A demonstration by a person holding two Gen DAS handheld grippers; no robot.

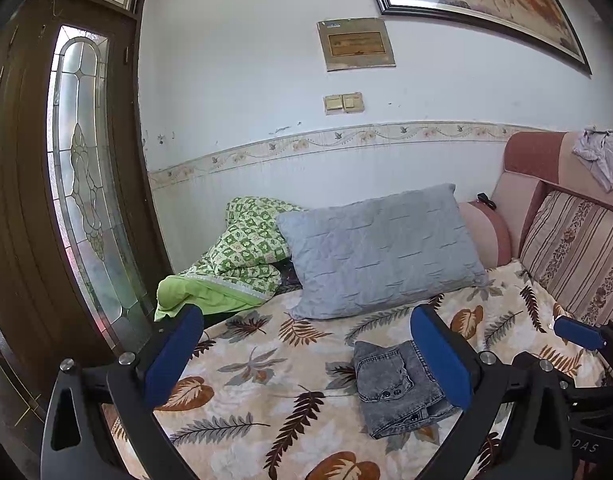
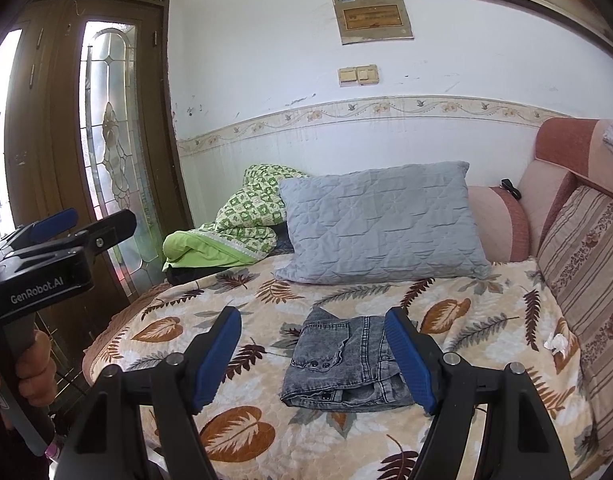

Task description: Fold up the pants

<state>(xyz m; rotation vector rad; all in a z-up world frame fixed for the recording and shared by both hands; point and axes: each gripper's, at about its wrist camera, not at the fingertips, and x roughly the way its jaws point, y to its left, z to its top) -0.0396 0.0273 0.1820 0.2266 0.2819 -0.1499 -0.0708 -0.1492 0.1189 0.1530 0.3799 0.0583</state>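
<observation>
The grey denim pants point(image 1: 394, 386) lie folded into a compact rectangle on the leaf-patterned bedspread point(image 1: 266, 368). They also show in the right wrist view point(image 2: 342, 364). My left gripper point(image 1: 310, 356) is open and empty, held above the bed to the left of the pants. My right gripper point(image 2: 316, 360) is open and empty, hovering in front of the pants without touching them. The right gripper's blue tip shows at the right edge of the left wrist view point(image 1: 578, 332). The left gripper shows at the left of the right wrist view point(image 2: 66, 224).
A grey quilted pillow point(image 2: 378, 220) lies behind the pants. A green checked blanket point(image 2: 242, 224) is bunched by the wall. Striped sofa cushions point(image 2: 590, 280) line the right side. A crumpled tissue point(image 2: 558, 344) lies near them. A wooden glass door point(image 2: 106, 152) stands at the left.
</observation>
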